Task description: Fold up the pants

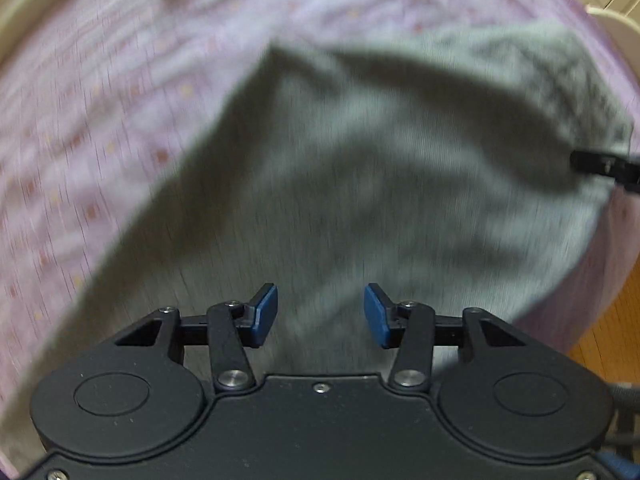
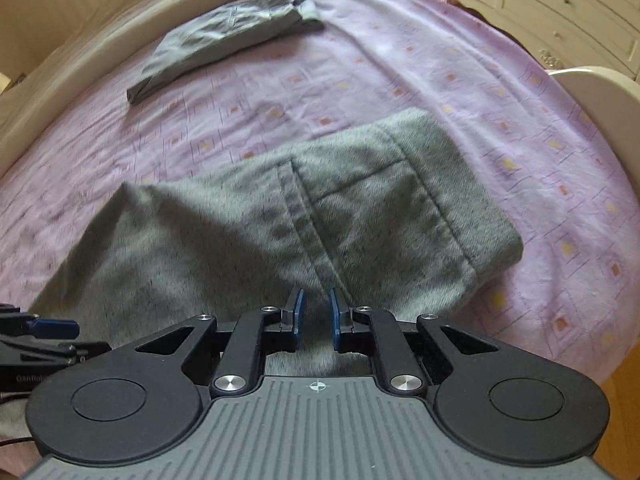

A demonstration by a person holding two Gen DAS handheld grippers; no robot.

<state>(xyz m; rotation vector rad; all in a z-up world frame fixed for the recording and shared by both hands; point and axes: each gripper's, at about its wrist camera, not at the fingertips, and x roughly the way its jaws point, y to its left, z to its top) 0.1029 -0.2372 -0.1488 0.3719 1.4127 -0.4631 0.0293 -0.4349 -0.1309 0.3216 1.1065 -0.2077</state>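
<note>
Grey pants [image 2: 280, 216] lie partly folded on a purple patterned bed sheet [image 2: 400, 80], waistband and pocket seam toward the right. My right gripper [image 2: 317, 312] hovers at their near edge, its blue pads a narrow gap apart, with cloth showing beyond the gap and nothing pinched. In the blurred left wrist view my left gripper [image 1: 320, 312] points down over the pants [image 1: 360, 184], its pads wide apart and empty. The right gripper's tip [image 1: 600, 164] shows at the cloth's right edge. One blue fingertip [image 2: 52, 328] of the left gripper appears at the left of the right wrist view.
A second grey garment [image 2: 224, 36] lies folded at the far side of the bed. A cream padded bed frame [image 2: 80, 20] runs along the left, a rounded footboard [image 2: 600, 96] stands at right, a white dresser [image 2: 560, 0] lies beyond, and wooden floor [image 1: 612, 320] shows at the bed's edge.
</note>
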